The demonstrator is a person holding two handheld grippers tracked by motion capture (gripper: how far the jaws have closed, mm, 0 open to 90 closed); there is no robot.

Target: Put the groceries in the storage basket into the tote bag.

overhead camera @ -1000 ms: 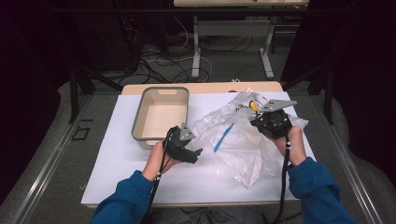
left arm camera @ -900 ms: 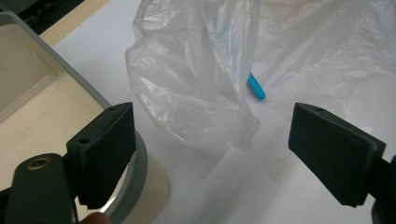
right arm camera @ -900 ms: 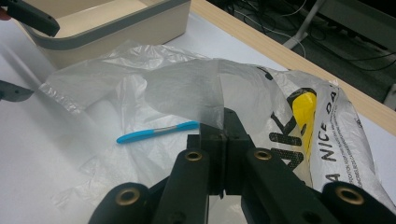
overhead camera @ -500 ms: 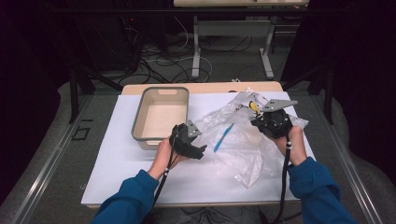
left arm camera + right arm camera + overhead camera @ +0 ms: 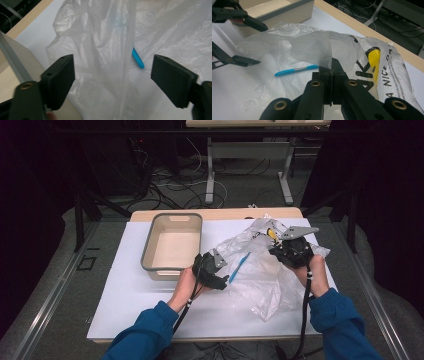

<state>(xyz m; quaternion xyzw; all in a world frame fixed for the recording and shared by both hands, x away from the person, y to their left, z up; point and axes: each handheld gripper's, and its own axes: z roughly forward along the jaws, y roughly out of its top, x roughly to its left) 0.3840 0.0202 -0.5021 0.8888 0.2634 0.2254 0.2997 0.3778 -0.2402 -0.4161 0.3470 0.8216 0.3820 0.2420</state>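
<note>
A crumpled clear plastic bag (image 5: 265, 280) with yellow and black print lies on the white table top. My right gripper (image 5: 276, 249) is shut on a raised fold of the bag (image 5: 294, 47), its jaws (image 5: 332, 71) pressed together on the film. A slim blue stick (image 5: 239, 266) lies at the bag's left part, seemingly under the film (image 5: 295, 70). My left gripper (image 5: 222, 272) is open at the bag's left edge, its jaws wide apart either side of a hanging fold (image 5: 105, 50), with the blue stick (image 5: 138, 58) just beyond them. The left gripper (image 5: 263, 45) also appears in the right gripper view.
A beige bin with a grey rim (image 5: 145, 251) stands empty just left of the left gripper, its wall close by (image 5: 15, 62). The wooden table edge (image 5: 372, 32) runs behind the bag. Cables and desk legs lie on the floor beyond.
The left gripper has moved right, from the bin's near corner up to the bag's edge. The right gripper has kept still, holding the bag.
</note>
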